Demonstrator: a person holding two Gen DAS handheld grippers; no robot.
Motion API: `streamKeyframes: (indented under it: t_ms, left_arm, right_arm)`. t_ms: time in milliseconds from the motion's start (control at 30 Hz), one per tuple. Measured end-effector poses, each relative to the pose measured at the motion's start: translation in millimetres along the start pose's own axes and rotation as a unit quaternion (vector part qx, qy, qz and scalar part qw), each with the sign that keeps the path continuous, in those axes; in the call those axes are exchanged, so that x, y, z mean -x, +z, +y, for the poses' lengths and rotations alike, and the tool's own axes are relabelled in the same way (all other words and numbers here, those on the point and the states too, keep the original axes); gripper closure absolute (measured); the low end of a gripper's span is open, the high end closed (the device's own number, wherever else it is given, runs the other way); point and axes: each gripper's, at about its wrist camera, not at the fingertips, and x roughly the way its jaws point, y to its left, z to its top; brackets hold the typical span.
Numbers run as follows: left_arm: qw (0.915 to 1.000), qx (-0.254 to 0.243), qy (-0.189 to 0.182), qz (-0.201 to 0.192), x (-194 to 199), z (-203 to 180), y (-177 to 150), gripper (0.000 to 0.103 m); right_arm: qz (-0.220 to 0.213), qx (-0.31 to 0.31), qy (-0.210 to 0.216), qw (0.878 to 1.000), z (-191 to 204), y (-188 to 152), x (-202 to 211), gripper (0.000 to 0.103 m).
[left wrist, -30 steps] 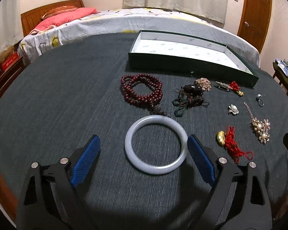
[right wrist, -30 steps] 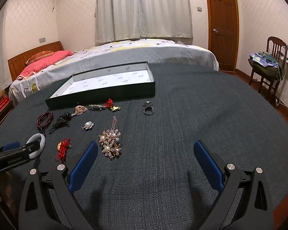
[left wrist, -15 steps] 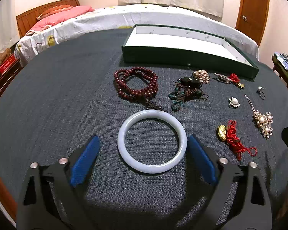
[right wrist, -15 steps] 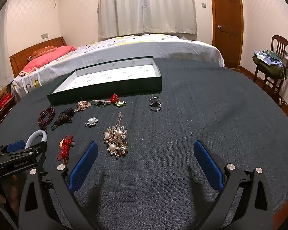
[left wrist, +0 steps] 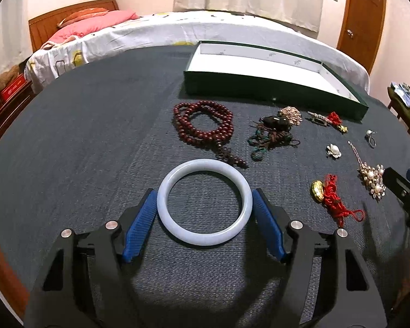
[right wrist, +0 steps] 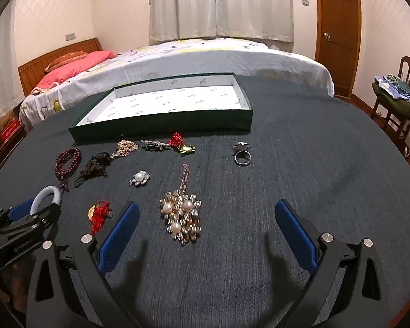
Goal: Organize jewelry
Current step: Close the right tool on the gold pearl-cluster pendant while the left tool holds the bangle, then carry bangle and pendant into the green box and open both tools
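A pale jade bangle (left wrist: 204,202) lies flat on the dark table cloth. My left gripper (left wrist: 204,220) has closed in around it, blue pads touching both sides. The bangle also shows in the right wrist view (right wrist: 46,195) behind the left gripper (right wrist: 27,218). My right gripper (right wrist: 205,235) is open and empty, just short of a gold pearl brooch (right wrist: 181,216). A green box (left wrist: 273,87) with a white inside stands open at the back; it shows in the right view too (right wrist: 164,114).
Between bangle and box lie red beads (left wrist: 203,124), a dark cord pendant (left wrist: 272,134), a red tassel charm (left wrist: 332,199), a pearl flower pin (left wrist: 333,150), a ring (right wrist: 242,154) and a red-gold clip (right wrist: 177,143). A bed stands behind the table.
My left gripper has moved forward and its jaws have narrowed from wide open until the pads meet the bangle's sides. My right gripper has shifted slightly forward toward the brooch.
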Motion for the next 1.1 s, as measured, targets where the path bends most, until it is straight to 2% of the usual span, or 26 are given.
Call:
streamKeyframes:
  t_ms: [133,200,267,433,567,633,900,1100]
  left_arm:
    - [0.9999,0.002,0.009,-0.01,3,3,1,0.034]
    - [0.9998,0.003,0.012,-0.015,5,5,2,0.034]
    - [0.9997,0.004,0.014,-0.019,7,6,3,0.034]
    - [0.9993,0.012,0.02,-0.03,13,11,6,0.034]
    - [0.9989,0.015,0.024,-0.038,18,13,9,0.034]
    - [0.9987,0.013,0.026,-0.042,20,12,10,0.034]
    - [0.998,0.004,0.022,-0.058,35,2,17,0.034]
    - [0.9964,0.0,0.015,-0.083,53,-3,34,0.034]
  right_arm:
    - [0.004,0.009,-0.004,1.0,5,5,-7,0.008]
    - [0.01,0.019,-0.005,1.0,8,7,-12,0.018]
    - [0.026,0.021,-0.003,0.999,9,7,-18,0.037]
    - [0.045,0.02,0.003,0.999,9,4,-26,0.038]
    - [0.054,0.027,0.028,0.998,14,0,-26,0.066]
    - [0.05,0.029,0.039,0.998,16,-3,-23,0.075]
    - [0.04,0.011,0.062,0.997,12,-5,-8,0.079]
    - [-0.005,0.005,0.074,0.997,10,21,21,0.079]
